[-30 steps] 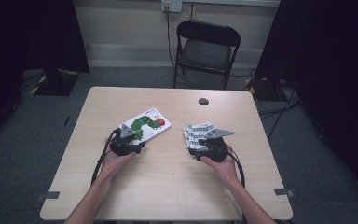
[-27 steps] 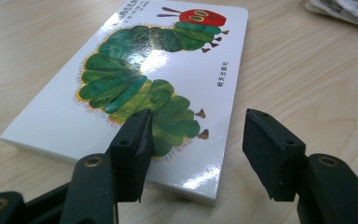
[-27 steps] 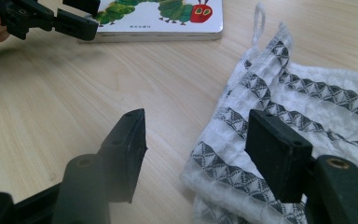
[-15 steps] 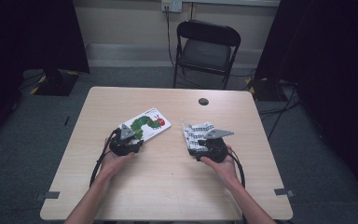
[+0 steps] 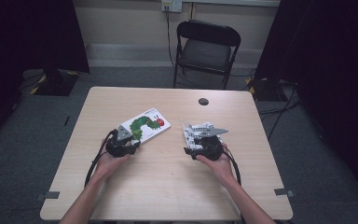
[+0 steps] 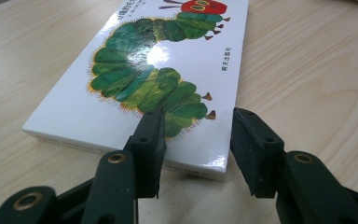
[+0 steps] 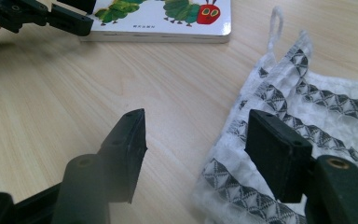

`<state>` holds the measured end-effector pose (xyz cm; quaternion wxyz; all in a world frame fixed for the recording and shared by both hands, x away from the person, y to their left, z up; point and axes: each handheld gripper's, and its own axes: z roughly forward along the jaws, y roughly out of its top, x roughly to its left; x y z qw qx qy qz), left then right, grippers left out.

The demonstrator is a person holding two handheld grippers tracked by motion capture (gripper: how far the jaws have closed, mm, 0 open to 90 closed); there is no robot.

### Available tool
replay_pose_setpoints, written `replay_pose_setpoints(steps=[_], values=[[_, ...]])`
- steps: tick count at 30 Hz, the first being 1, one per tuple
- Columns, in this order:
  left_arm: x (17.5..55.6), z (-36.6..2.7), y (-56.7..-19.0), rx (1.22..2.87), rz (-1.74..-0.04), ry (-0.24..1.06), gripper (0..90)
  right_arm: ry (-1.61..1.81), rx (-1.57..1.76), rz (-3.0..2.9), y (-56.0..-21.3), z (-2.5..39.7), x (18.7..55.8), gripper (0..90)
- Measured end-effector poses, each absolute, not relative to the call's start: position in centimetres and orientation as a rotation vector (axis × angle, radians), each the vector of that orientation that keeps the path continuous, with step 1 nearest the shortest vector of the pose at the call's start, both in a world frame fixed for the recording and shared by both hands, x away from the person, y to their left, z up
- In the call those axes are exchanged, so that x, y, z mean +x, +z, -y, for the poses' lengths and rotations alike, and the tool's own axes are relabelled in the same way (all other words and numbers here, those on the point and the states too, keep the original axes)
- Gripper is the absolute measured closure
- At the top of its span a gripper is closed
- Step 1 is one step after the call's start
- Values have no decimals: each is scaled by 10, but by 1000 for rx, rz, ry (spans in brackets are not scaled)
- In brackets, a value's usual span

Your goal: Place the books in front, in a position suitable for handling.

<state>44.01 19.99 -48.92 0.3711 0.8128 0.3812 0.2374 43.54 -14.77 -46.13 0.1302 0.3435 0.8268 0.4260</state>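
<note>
A white picture book (image 5: 145, 125) with a green caterpillar on its cover lies flat at the table's middle. My left gripper (image 5: 127, 141) is at the book's near corner. In the left gripper view the book (image 6: 168, 70) fills the upper part, and the left gripper (image 6: 196, 125) is open, its jaws either side of that corner and touching nothing. A white cloth with grey patterned bands (image 5: 196, 132) lies to the right. My right gripper (image 7: 196, 120) is open at the near left edge of the cloth (image 7: 307, 107), one jaw over bare wood, the other above the fabric.
A small dark disc (image 5: 203, 101) sits near the table's far edge. A black folding chair (image 5: 206, 46) stands behind the table (image 5: 168, 186). In the right gripper view the book (image 7: 168, 18) and the left gripper (image 7: 42, 16) show at the top.
</note>
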Motion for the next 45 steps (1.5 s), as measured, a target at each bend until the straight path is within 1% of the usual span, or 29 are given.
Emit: replay_pose_setpoints(steps=[4, 8, 11, 14, 17, 21, 23, 29, 30, 31, 32, 33, 34, 35, 36, 37, 38, 41, 43, 44, 45], values=[[438, -198, -489, 2095, -968, 620, 560, 1230, 995, -2408, -462, 144, 438, 384], [434, -199, -489, 2079, -969, 588, 564, 1239, 982, -2411, -460, 138, 443, 385], [430, -196, -488, 2098, -956, 598, 564, 1248, 963, -2418, -458, 131, 445, 387], [424, -194, -487, 2114, -934, 583, 563, 1247, 949, -2426, -456, 124, 450, 387], [420, -194, -488, 2108, -937, 573, 563, 1251, 953, -2425, -456, 123, 451, 387], [412, -191, -486, 2135, -924, 565, 563, 1255, 950, -2429, -456, 122, 451, 388], [408, -190, -482, 2170, -919, 541, 562, 1254, 949, -2428, -456, 122, 451, 388], [397, -194, -482, 2156, -916, 523, 563, 1267, 947, -2426, -455, 120, 451, 393], [392, -196, -482, 2162, -905, 514, 563, 1265, 944, -2428, -455, 119, 452, 394], [390, -198, -483, 2207, -926, 471, 559, 1264, 937, -2430, -455, 118, 453, 396], [386, -200, -490, 2209, -934, 415, 531, 1264, 940, -2429, -455, 116, 453, 398], [381, -206, -493, 2152, -972, 410, 553, 1266, 938, -2432, -456, 115, 455, 400], [381, -206, -493, 2152, -972, 410, 561, 1263, 943, -2435, -457, 113, 456, 401], [364, -212, -473, 1910, -1032, 501, 572, 1253, 947, -2441, -458, 110, 457, 400], [362, -212, -456, 1867, -988, 519, 573, 1262, 941, -2440, -459, 109, 457, 403], [362, -212, -456, 1867, -988, 519, 536, 1262, 941, -2440, -459, 109, 457, 403], [368, -213, -441, 1887, -988, 522, 479, 1264, 927, -2444, -461, 104, 459, 403], [377, -214, -444, 1902, -1021, 518, 483, 1269, 928, -2463, -462, 99, 463, 401], [388, -209, -455, 1924, -1043, 479, 483, 1276, 915, -2462, -461, 93, 468, 404], [392, -205, -461, 1927, -1070, 480, 486, 1283, 910, -2461, -462, 89, 472, 403], [398, -199, -470, 1927, -1089, 472, 505, 1286, 920, -2464, -462, 81, 482, 400]])
